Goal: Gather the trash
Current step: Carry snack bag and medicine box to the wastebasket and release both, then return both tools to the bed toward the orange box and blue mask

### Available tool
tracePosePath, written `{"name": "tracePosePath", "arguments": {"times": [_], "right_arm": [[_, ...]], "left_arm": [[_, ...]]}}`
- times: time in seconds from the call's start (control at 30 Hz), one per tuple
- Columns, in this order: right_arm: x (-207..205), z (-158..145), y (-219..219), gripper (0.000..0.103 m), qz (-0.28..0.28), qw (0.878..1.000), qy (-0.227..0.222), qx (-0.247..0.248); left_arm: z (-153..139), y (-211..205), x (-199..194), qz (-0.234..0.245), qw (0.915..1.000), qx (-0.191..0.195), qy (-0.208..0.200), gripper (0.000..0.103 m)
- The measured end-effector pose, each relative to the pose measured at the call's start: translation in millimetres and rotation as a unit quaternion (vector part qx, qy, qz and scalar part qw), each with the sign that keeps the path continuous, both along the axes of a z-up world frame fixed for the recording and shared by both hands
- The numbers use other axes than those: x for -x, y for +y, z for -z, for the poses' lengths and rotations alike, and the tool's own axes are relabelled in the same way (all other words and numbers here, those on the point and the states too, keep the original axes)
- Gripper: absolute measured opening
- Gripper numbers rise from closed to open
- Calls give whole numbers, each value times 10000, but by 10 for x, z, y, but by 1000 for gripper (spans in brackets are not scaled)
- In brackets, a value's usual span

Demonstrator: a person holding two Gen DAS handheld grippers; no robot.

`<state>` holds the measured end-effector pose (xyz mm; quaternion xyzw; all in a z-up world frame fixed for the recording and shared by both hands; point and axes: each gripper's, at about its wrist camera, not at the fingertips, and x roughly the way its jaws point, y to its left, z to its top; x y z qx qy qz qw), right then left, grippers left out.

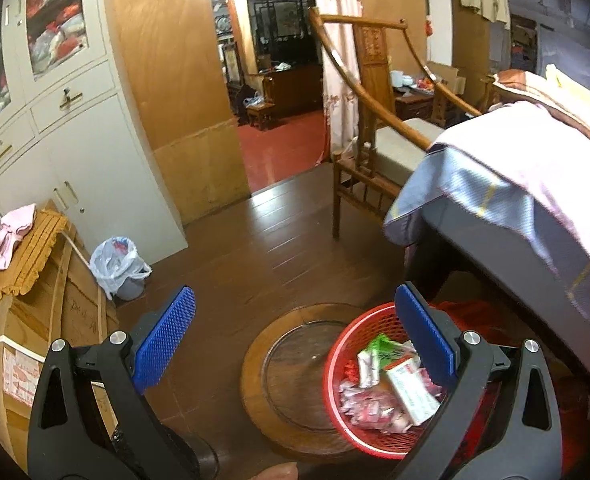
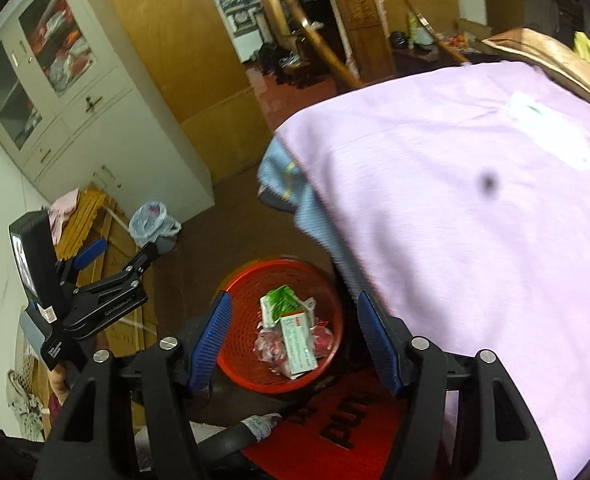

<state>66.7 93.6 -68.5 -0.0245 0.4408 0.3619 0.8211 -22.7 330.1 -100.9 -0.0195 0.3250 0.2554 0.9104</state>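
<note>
A red mesh basket [image 1: 337, 364] [image 2: 237, 304] stands on the floor beside the bed and holds trash: a green wrapper [image 1: 383, 348] [image 2: 281, 298], a white carton [image 1: 411, 390] [image 2: 299, 340] and crumpled pink-white wrappers [image 1: 369, 406] [image 2: 269, 346]. My left gripper [image 1: 299, 340] is open and empty, above and left of the basket; it also shows in the right wrist view [image 2: 127, 246]. My right gripper [image 2: 295, 340] is open and empty, held above the basket. A white wrapper [image 2: 551, 128] lies on the bed's lilac sheet [image 2: 455, 200].
A round wooden tray [image 1: 291, 372] lies under the basket. A small bin with a plastic bag [image 1: 119, 266] [image 2: 153, 222] stands by the white cabinet [image 1: 75, 152]. A wooden crate [image 1: 51, 312] is on the left, a wooden chair [image 1: 375, 148] beyond the bed, a red mat [image 2: 335, 432] below.
</note>
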Motion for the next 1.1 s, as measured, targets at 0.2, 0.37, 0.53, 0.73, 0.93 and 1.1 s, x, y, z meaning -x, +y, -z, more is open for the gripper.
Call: {"name": "tracePosePath", "arguments": {"times": [0.2,0.37,0.53,0.73,0.93,1.1], "right_arm": [[74,-170,-550,66,376,9985,-217,-341],[227,-313,-1003,68,658,9947,-458,-639],[394,-457,-1566,70,1015,9873,-718,-985],[595,-531,-2291,73,1553,9732,-964,-1393],[821,-501,-2979,80,2140,9549,-1112,-1733],[949,-403,-3489,82,2556,9410,-1158,-1893]], "left_arm": [[-199,-356,29,287,9995,-111,-83,96],[-397,-770,74,626,9974,-290,-201,96],[-565,-1279,130,1051,9926,-522,-326,96],[-676,-1969,221,1590,9822,-853,-526,96],[-745,-2695,276,2226,9662,-1089,-702,96],[-741,-3155,264,2628,9520,-1361,-786,96]]}}
